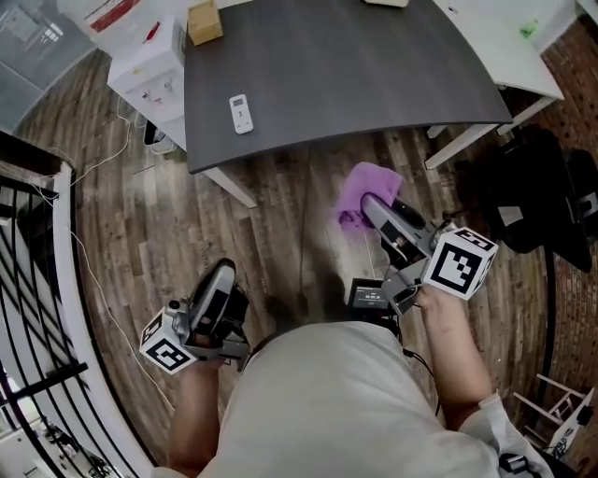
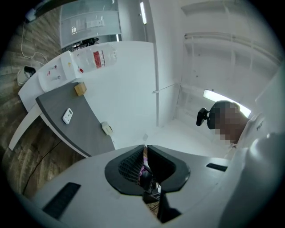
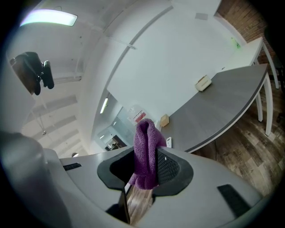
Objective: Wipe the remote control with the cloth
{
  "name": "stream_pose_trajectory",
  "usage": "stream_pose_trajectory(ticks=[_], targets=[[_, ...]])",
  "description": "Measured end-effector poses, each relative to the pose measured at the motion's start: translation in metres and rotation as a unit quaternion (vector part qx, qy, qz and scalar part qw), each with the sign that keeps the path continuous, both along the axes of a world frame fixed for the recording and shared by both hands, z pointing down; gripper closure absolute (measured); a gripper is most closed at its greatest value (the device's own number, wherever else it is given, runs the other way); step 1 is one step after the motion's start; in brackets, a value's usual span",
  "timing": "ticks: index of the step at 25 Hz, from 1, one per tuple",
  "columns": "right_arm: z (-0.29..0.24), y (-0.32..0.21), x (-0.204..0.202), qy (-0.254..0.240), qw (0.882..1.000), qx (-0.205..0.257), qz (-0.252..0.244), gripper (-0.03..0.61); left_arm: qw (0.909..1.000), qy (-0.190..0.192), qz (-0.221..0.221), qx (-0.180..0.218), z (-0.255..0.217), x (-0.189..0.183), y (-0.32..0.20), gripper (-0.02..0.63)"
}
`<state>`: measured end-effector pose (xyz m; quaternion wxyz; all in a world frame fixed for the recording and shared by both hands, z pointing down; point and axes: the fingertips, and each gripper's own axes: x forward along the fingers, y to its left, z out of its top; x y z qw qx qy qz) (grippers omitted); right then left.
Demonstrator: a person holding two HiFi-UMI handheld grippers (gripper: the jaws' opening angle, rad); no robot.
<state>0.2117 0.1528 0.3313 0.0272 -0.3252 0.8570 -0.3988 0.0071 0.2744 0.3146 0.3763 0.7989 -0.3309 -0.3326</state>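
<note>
A small white remote control [image 1: 241,114] lies on the dark grey table [image 1: 374,75], near its left end, and shows again as the remote [image 2: 67,116] in the left gripper view. My right gripper [image 1: 372,203] is shut on a purple cloth [image 1: 364,187] and holds it over the wooden floor, short of the table's front edge. The cloth [image 3: 146,151] stands bunched up between the jaws of the right gripper [image 3: 146,164]. My left gripper [image 1: 222,273] hangs low at the left with its jaws together and nothing in them; in its own view the left gripper [image 2: 145,153] points toward the table.
A cardboard box [image 1: 205,21] sits at the table's far left corner. A white cabinet [image 1: 148,70] stands left of the table, with cables on the floor beside it. A black railing [image 1: 37,280] runs down the left. A black chair [image 1: 542,196] and a white table [image 1: 509,47] are at the right.
</note>
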Motion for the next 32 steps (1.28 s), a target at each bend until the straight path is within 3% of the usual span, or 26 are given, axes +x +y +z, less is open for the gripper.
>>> stream_pose_trajectory(ticks=[6,20,32], targets=[[-0.012,0.006,-0.023,0.015,1.000,0.019,-0.006,0.469,1.0000,0.002,-0.002,0.004,0.000,-0.026,0.013,0.588],[-0.019,0.015,-0.018,0.065,0.996,0.060,0.006,0.471,0.9997,0.010,0.023,0.008,0.005,-0.015,0.014,0.589],[-0.011,0.014,-0.011,0.033,0.999,0.039,0.018,0.471,0.9996,0.012,0.025,0.003,0.003,-0.012,0.020,0.592]])
